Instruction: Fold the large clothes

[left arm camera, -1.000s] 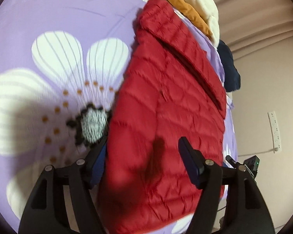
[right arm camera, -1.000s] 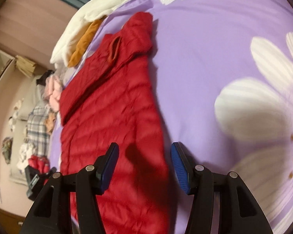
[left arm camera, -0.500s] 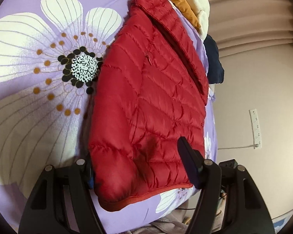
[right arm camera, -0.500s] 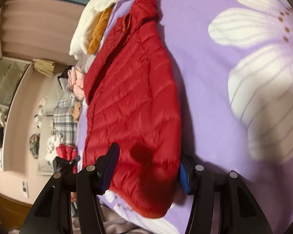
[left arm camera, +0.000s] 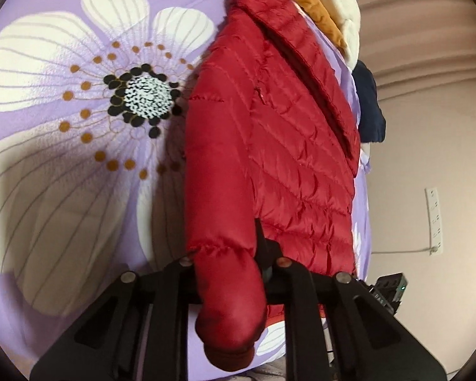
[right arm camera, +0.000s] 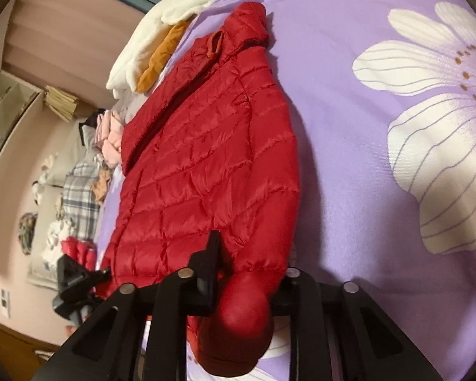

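Your left gripper [left arm camera: 228, 273] and right gripper [right arm camera: 247, 281] have just clamped the red jacket [left arm camera: 269, 158] hem | bedspread [left arm camera: 47, 190] near edge | fold can begin

The red jacket [left arm camera: 269, 146] hid the pads of both tongs. Its hem ran behind the left tongs [left arm camera: 228, 273]. The clothes pile [right arm camera: 79, 190] was blurred.
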Demonstrator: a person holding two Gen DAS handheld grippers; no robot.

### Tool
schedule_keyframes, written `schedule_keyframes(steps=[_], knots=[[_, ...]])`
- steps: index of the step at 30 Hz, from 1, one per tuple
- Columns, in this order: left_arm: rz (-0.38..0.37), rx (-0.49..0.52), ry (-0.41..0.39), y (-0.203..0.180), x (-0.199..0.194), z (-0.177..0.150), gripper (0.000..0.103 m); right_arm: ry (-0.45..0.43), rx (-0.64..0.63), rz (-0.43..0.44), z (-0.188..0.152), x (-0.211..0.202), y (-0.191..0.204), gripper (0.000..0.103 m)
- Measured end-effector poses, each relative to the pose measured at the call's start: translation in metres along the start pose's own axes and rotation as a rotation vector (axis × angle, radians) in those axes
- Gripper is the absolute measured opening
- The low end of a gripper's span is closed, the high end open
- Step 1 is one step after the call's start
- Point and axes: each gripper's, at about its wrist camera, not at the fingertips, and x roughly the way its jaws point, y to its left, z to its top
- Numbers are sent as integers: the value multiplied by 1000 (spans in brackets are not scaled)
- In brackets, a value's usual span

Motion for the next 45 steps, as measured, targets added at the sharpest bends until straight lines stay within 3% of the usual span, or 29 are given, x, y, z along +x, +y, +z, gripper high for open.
schedule_keyframes(steps=[7,12,23,32,38,45], knots=[[-53,111,-64,-29,-28,-5,14,-93,-127,-4,-2,-27,23,16],[-136,228,-129,-57,-67,-11,14,-152,-227,64,0,-61,44,16],[-290,363,-207,-91,-126,-31,14,-248,-410,215,-8,-119,76,16],[-340,503,-279,-123,-173,-43,14,-337,-514,358,-14,-162,89,17],[-382,557,-291,-133,-188,-50,14,-382,-591,394,-19,-177,99,17],[-356,566,-313,-138,-188,-43,14,-413,-600,411,-11,-179,95,17]])
